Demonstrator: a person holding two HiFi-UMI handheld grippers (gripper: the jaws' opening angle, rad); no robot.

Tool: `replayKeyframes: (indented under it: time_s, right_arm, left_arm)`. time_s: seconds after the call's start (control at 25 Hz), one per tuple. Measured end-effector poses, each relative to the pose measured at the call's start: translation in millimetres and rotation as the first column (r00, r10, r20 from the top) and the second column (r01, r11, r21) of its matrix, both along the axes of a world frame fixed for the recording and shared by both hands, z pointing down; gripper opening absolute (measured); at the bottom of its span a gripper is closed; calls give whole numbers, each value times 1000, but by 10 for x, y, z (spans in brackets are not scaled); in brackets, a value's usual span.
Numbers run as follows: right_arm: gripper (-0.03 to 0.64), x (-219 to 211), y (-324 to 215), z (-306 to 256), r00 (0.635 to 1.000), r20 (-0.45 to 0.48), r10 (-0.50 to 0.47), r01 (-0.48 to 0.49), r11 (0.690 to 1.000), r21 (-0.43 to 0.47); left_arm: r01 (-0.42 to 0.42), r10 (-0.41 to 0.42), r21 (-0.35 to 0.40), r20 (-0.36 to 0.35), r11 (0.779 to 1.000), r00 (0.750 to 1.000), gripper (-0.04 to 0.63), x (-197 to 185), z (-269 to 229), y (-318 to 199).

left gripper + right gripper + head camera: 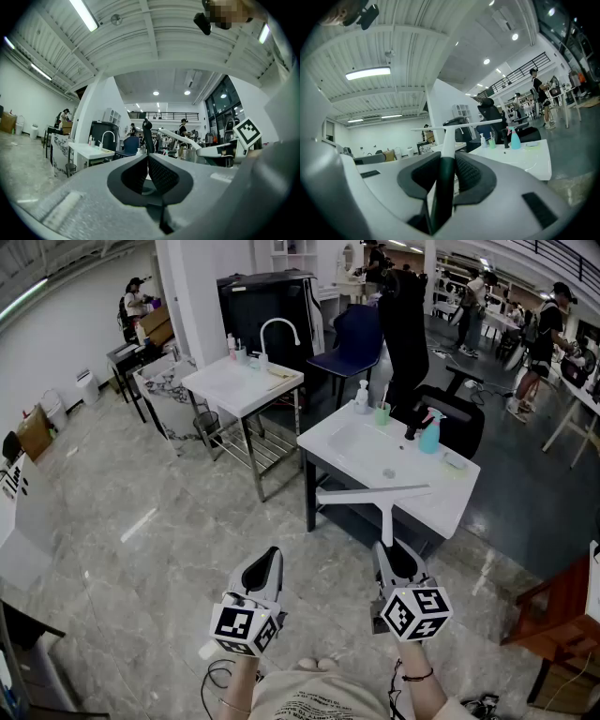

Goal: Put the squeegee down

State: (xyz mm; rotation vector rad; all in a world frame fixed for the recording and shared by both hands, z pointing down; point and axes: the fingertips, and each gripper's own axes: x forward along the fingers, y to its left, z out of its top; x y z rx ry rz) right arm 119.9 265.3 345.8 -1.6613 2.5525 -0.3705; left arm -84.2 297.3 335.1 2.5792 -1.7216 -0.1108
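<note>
Fingers (469, 172) of the right gripper (446, 165) press on the dark handle of the squeegee (449, 136), one pad on each side. The handle runs straight out from between them, and the white blade sits crosswise at its far end. In the head view the right gripper (389, 554) points level toward the white sink (450, 512), and the squeegee (385, 512) hangs in the air with its blade across the sink's near edge, not resting on anything that can be seen.

The left gripper (267, 563) is held level just beside the right one, over the tiled floor. In its own view the left gripper (147, 161) has its pads closed tip to tip, with nothing between them.

On the sink's far rim stand a blue spray bottle (430, 432), a green cup (382, 412) and a soap bottle (362, 396). A second sink (217, 388) with a curved tap (278, 332) stands farther back to the left.
</note>
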Motion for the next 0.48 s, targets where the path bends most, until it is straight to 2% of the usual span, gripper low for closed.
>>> replayKeyframes:
  time_s: [0.48]
  right_arm:
    - [95,123,-111,125,1000,14,-22,22,999,-24]
  left_arm:
    - [18,-18,-3,-7,1000,1000,23,138,42,-107]
